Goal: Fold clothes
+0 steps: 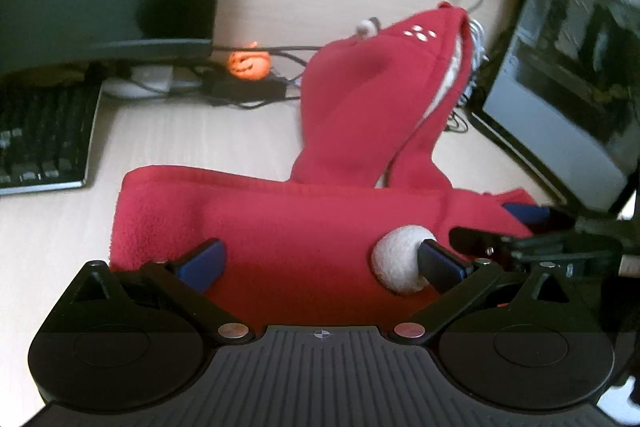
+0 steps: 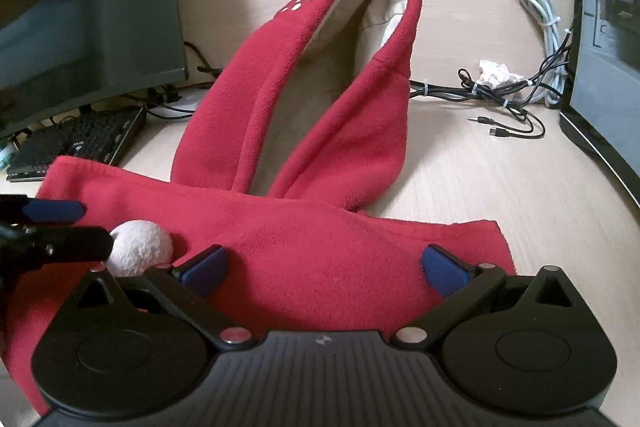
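Red hoodie (image 2: 304, 251) on tabletop (image 2: 520, 179): soft fleece, light, limp. Left gripper (image 1: 320, 263) and right gripper (image 2: 324, 267) both open above it. Best grasp: hem corners.

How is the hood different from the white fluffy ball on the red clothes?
The hood is red fleece with a cream lining; the ball is white all over. The hood is big, long and open; the ball is small and round. The hood stretches away across the desk; the ball sits on the folded part. Both look soft.
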The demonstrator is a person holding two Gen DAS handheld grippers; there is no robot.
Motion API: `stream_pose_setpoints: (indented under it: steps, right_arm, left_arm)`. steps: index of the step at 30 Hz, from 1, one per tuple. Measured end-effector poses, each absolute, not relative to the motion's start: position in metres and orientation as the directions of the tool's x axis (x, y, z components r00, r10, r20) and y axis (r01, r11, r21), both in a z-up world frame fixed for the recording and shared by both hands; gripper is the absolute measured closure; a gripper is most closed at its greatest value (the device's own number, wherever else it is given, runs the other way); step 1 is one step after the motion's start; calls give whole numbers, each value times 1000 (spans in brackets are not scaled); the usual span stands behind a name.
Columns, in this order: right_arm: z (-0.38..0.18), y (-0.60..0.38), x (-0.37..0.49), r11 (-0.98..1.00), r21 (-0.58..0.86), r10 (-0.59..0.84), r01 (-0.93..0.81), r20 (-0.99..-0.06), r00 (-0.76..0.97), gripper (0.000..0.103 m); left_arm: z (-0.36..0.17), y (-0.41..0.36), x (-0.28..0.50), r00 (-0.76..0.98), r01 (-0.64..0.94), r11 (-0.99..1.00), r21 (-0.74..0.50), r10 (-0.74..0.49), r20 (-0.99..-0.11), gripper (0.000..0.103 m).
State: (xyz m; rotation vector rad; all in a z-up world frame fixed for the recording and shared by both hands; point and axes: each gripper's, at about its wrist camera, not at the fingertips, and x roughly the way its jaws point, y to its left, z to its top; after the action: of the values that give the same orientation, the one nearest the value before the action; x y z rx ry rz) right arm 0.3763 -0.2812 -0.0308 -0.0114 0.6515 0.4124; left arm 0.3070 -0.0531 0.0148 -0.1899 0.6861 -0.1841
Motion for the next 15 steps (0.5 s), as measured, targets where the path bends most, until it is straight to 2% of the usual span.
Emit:
stream_pose_setpoints:
  steps: [15]
  right_arm:
    - [-30, -284, 374, 928, 136, 357, -347, -587, 727, 0]
  left_arm:
    - [11, -45, 350, 719, 133, 940, -314, -310, -622, 0]
